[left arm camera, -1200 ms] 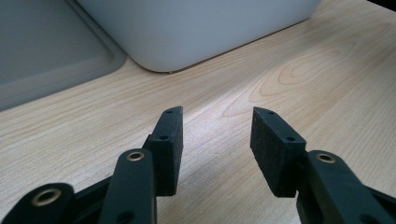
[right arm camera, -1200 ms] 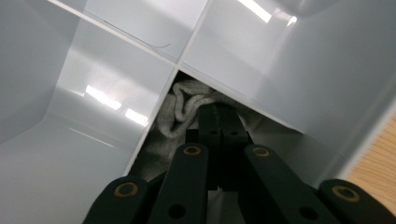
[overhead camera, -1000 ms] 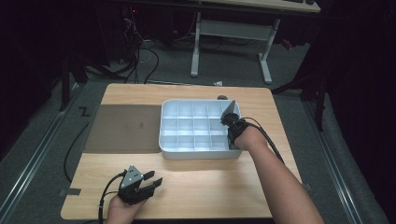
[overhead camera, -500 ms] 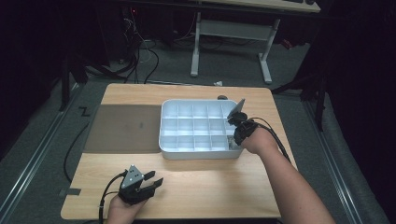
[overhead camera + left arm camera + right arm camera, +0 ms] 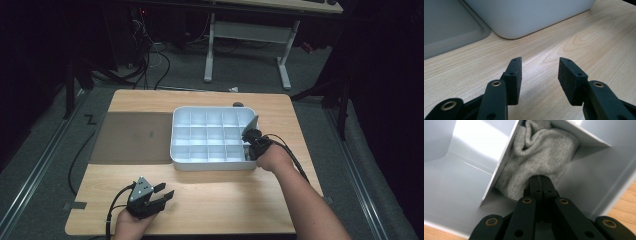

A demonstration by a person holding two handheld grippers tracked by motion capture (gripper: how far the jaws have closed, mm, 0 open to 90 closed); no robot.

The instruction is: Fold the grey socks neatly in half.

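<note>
A white tray (image 5: 210,165) with several compartments stands on the wooden table, right of the middle. My right gripper (image 5: 248,137) reaches into a compartment on its right side. In the right gripper view the jaws are shut together, and the right gripper (image 5: 540,179) presses its tips against a bunched grey knitted cloth (image 5: 541,155). The cloth is stuffed between a divider and the tray wall (image 5: 461,177). My left gripper (image 5: 163,195) rests near the table's front left edge. In the left gripper view the left gripper (image 5: 540,62) stands open over bare wood with nothing between its pads.
A dark grey mat (image 5: 132,137) lies left of the tray, touching it; its edge (image 5: 446,25) and the tray's corner (image 5: 529,15) lie ahead of my left gripper. A small dark object (image 5: 238,104) sits behind the tray. Desk legs and cables stand beyond the table.
My right gripper has shifted a little toward the near right part of the tray, jaws still shut. The left gripper has not moved.
</note>
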